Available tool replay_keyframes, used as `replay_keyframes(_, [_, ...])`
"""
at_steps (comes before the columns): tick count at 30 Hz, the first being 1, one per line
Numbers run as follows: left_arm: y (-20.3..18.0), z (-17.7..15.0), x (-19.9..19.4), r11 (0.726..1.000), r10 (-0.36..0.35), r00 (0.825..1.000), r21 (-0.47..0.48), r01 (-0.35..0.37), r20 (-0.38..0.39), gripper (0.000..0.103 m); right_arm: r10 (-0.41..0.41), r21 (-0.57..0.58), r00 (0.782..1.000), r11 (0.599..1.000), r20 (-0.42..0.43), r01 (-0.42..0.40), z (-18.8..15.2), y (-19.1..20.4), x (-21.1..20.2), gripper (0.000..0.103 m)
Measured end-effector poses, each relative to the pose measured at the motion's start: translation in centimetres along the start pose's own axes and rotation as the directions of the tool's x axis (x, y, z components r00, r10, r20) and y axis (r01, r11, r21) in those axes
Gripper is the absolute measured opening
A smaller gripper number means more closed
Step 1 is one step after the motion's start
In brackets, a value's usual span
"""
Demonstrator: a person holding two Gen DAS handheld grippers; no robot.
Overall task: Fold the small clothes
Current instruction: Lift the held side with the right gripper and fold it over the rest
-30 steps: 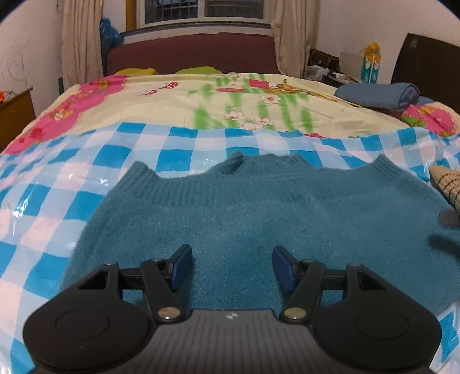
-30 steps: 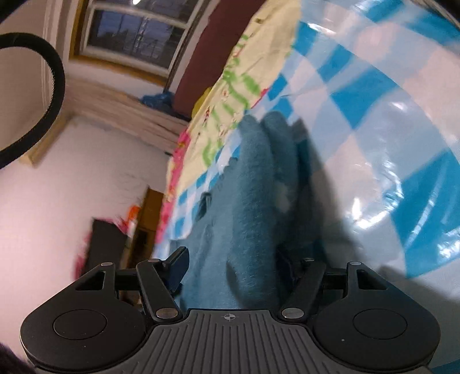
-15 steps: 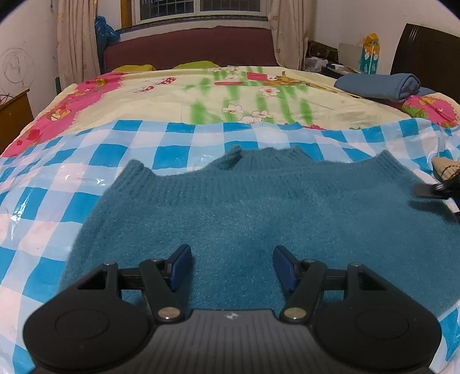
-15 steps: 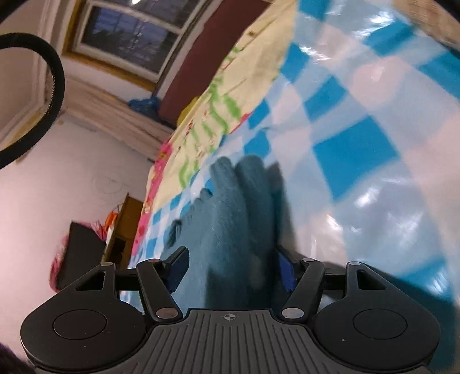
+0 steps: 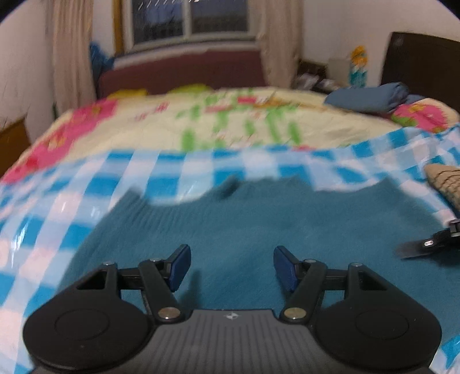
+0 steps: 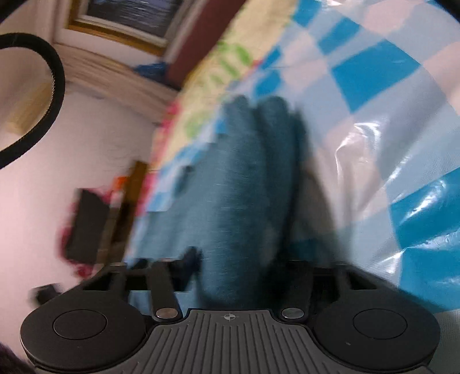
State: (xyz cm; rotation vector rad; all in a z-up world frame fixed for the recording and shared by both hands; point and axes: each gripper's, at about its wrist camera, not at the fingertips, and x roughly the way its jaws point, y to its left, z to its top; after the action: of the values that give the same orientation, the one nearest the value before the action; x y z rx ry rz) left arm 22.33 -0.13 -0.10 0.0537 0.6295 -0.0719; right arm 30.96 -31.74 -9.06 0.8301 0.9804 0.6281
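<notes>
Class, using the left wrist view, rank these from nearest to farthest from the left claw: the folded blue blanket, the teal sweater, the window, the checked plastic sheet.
1. Teal sweater, directly under the left claw.
2. Checked plastic sheet, around and beyond the sweater.
3. Folded blue blanket, far right on the bed.
4. Window, back wall.

blur: both views | hidden: right tongs (image 6: 240, 267) pads behind teal knit (image 6: 244, 184)

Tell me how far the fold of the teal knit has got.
Barely begun. Done: the teal sweater lies spread flat on the checked plastic sheet. In hand: the right gripper is closing its jaws on the sweater's edge; the left gripper hovers open above the cloth. Left: every fold.
</notes>
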Motion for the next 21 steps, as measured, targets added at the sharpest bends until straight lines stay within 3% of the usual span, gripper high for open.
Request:
replay_keyframes(1, [-0.8, 0.2, -0.2, 0.999, -0.009, 1.0, 0.032, 0.008, 0.028, 0.068, -0.005, 0.012, 1.0, 1.0, 0.007, 0.005, 0.0, 0.4, -0.2, 0.032])
replay_keyframes(4, [-2.7, 0.3, 0.8, 0.993, -0.003, 0.999, 0.116, -0.002, 0.042, 0.068, 0.0, 0.03, 1.0, 1.0, 0.03, -0.001, -0.2, 1.0, -1.6, 0.026])
replay_keyframes(8, [-4.2, -2.3, 2.5, 0.991, -0.059, 0.997, 0.117, 0.065, -0.056, 0.062, -0.021, 0.068, 0.999, 0.998, 0.044, 0.018, -1.5, 0.5, -3.7, 0.025])
replay_keyframes(11, [-6.3, -4.0, 0.5, 0.986, -0.086, 0.996, 0.142, 0.09, -0.033, 0.061, -0.032, 0.104, 0.998, 0.994, 0.052, 0.026, -2.9, -0.2, -5.8, 0.025])
replay_keyframes(15, [-7.5, -4.0, -1.0, 0.966, -0.155, 0.988, 0.204, 0.157, -0.024, 0.061, -0.073, 0.145, 0.996, 0.987, 0.058, 0.064, -3.8, -0.8, -8.4, 0.025])
replay_keyframes(21, [-7.3, -2.9, -0.6, 0.972, -0.118, 0.99, 0.215, 0.099, 0.077, 0.066, -0.092, 0.225, 0.992, 0.972, 0.087, 0.071, -3.9, -0.4, -9.2, 0.025])
